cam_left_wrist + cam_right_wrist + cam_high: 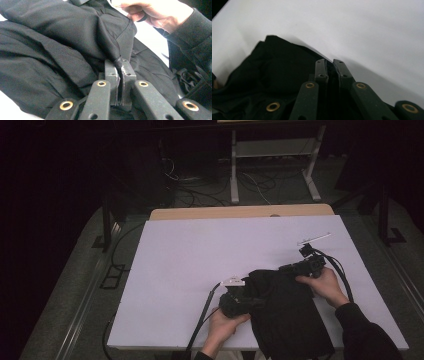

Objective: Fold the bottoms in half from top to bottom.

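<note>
Black garment (287, 312) lies bunched on the near right part of the white table (190, 255), its near end hanging past the near edge. Wood-coloured strip shows along the table's far side.

Your left gripper (239, 303) sits at the garment's left edge, near the table's front. In the left gripper view its jaws are pressed together on a pinched peak of the black cloth (75, 45), the fabric rising from the tips in a taut ridge. Your left hand (222, 327) holds the gripper body from the near side.

Your right gripper (305, 266) is at the garment's far right corner, with your right hand (325, 285) wrapped round it. In the right gripper view its jaws (329, 66) stand nearly closed, a thin edge of dark cloth (262, 75) caught between them; bare table lies beyond.

The two grippers are well apart, with the garment's upper edge running between them. Cables trail from each gripper: the left one towards the near edge, the right one along the table's right side.
</note>
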Demonstrator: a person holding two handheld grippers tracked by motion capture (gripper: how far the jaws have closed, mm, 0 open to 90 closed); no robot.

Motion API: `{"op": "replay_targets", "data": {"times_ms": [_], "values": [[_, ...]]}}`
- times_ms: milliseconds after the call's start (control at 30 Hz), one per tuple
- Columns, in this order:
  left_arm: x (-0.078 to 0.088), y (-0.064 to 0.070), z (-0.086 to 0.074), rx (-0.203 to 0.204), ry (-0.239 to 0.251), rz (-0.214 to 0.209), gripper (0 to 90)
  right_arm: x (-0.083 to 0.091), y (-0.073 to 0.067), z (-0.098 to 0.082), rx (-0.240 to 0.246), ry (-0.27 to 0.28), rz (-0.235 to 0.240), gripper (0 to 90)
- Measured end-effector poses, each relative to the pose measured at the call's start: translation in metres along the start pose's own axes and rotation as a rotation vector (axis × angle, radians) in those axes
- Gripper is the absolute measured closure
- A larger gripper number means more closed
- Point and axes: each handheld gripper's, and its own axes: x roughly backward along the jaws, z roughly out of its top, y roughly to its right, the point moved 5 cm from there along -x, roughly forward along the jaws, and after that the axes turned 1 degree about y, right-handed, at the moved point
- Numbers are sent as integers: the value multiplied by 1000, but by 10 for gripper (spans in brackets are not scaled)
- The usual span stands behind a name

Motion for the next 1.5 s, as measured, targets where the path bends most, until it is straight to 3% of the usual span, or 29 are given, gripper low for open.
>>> {"op": "replay_targets", "data": {"times_ms": [333,700,833,967,1033,1333,1500], "values": [[-2,3,-1,-11,2,1,849,11,-9,5,-26,59,31,815],[-4,6,-3,-57,9,35,750,30,-26,8,-29,126,85,814],[-2,8,-2,-65,27,52,629,36,-33,5,-36,151,107,814],[5,10,2,-114,83,119,471,42,-41,2,-39,174,135,814],[9,10,5,-125,108,129,413,45,-44,1,-40,177,137,814],[20,1,18,-72,204,120,244,55,-53,-9,-48,199,170,814],[26,-3,25,-95,225,164,180,59,-59,-14,-48,211,195,814]]}}
